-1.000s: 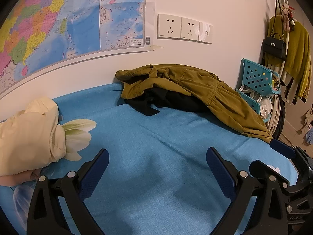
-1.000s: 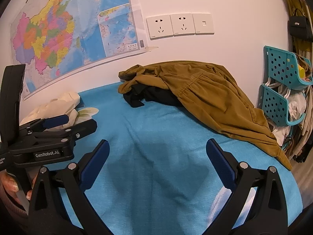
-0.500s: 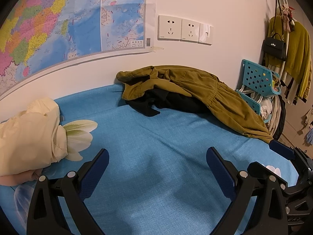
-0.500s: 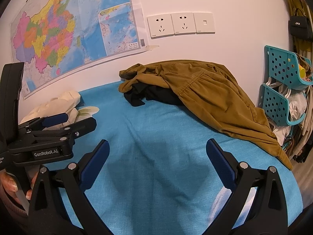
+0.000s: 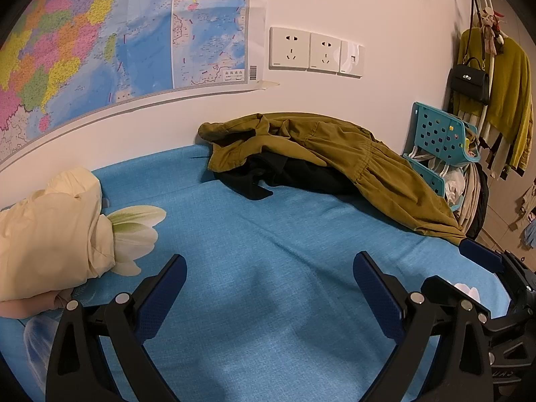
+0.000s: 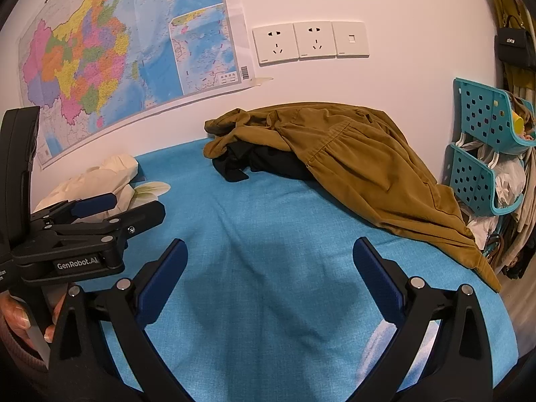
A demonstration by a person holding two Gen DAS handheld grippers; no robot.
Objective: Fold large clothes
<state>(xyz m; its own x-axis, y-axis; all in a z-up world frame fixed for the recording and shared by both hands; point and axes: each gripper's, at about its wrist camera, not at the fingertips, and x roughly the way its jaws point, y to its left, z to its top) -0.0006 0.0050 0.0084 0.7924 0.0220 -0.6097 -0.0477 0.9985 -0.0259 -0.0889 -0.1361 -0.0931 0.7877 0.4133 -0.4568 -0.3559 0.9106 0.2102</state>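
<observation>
So both grippers are being held low over the blue bedsheet (image 5: pixel 268 234), nothing gripped in either. The left gripper (image 5: pixel 268 281) is being kept spread wide, blue pads well apart, just bare sheet between them. Same deal with the right gripper (image 6: pixel 268 268): jaws wide, empty sheet in the gap. In the right wrist view the left gripper (image 6: pixel 100 207) is being seen side-on at about 9 o'clock, with a person's fingers (image 6: pixel 16 315) wrapped around its handle.

The clothes are being left in a heap against the wall: an olive-brown garment (image 5: pixel 335 154) is draped over a black garment (image 5: pixel 288 177), sitting around 12 to 1 o'clock from the left gripper and well apart from it. In the right wrist view the olive-brown garment (image 6: pixel 351 157) is trailing off toward 2 o'clock, down to the bed edge.

A cream bundle (image 5: pixel 50 234) is lying at 9 o'clock, a map (image 5: pixel 100 33) is being shown on the wall, and teal baskets (image 6: pixel 485 154) are stacked at 3 o'clock.
</observation>
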